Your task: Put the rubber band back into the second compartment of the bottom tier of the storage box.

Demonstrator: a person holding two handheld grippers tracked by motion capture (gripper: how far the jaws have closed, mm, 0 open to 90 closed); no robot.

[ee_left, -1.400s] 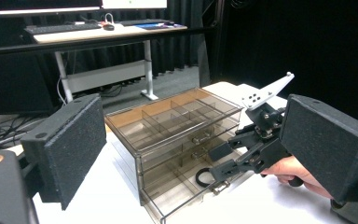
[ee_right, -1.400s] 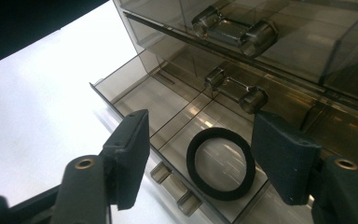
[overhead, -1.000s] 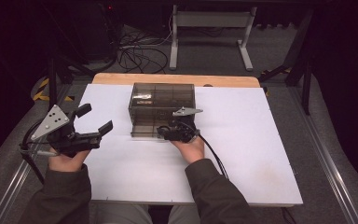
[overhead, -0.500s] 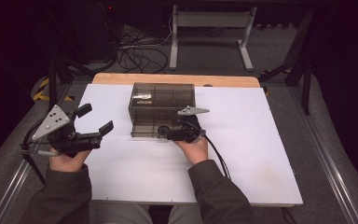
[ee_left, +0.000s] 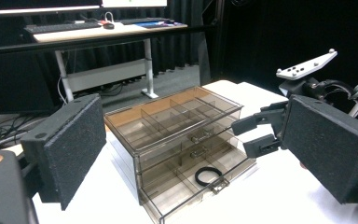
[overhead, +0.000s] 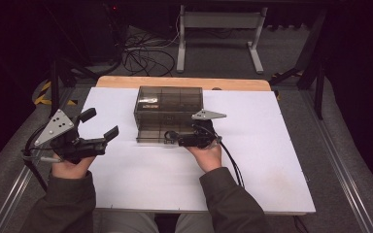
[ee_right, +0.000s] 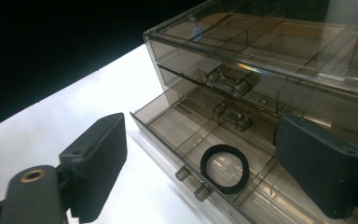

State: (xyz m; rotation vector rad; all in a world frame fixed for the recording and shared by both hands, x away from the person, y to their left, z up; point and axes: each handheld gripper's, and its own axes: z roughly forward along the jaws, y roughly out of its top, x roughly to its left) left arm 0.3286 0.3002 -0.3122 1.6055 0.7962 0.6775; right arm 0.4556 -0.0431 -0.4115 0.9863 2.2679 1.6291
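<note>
On the table: see-through drawer box (overhead: 169,112), bottom drawer (ee_right: 205,158) pulled out near.
Ring: black ring (ee_right: 224,168) lies inside, let go.
Right gripper (ee_right: 200,158): jaws just opened wide, nothing held.
Left gripper (overhead: 99,125): waits left, wide, nothing held.

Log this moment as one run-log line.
scene: smoked clear plastic drawer box, bottom drawer pulled out | content: black rubber ring lying in drawer | right gripper: jaws just opening, ring released | left gripper: open, idle
</note>
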